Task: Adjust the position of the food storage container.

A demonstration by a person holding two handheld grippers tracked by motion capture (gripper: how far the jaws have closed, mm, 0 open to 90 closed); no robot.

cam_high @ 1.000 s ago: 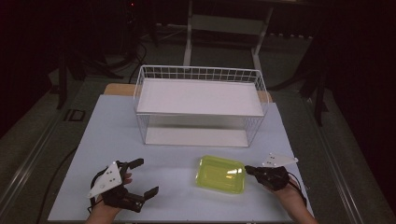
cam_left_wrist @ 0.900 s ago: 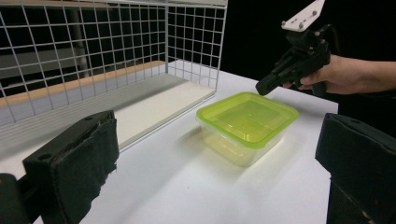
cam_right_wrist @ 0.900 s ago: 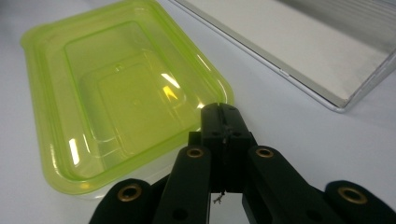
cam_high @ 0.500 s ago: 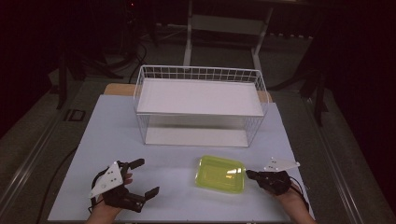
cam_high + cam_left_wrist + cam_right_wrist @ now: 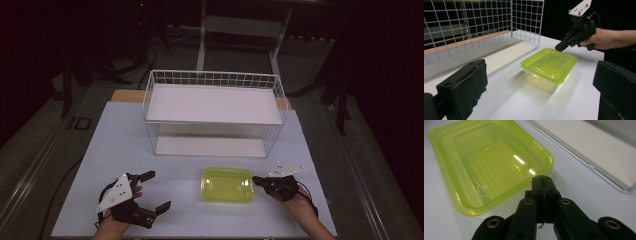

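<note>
Seen from above, at the near left of the white table [image 5: 125, 150]: left gripper [image 5: 159, 191], jaws spread wide and holding nothing, gripped by a hand [image 5: 117, 220] entering from the bottom edge, a grey three-cornered plate on top. From its own camera, two black padded jaws far apart at the frame's lower corners, with bare tabletop and the container between them farther off.

At centre, toward the near edge: a translucent yellow-green plastic container [image 5: 226, 184], rectangular with rounded corners, lid on, resting flat on the table and well apart from the left gripper. Behind it, toward the far side: a white wire basket [image 5: 215, 79] with a white board across its upper level and another on its floor.

At right, just beside the container's right end: right gripper [image 5: 257, 179], held in a hand [image 5: 300, 202], jaws pressed together and clasping nothing. In the right gripper view, closed tips [image 5: 543, 179] at the container's rim [image 5: 544, 167], at or just above the lid edge; contact impossible to confirm. In the left gripper view, the same closed gripper [image 5: 558, 47] angled down to the container's far corner [image 5: 571, 57].
</note>
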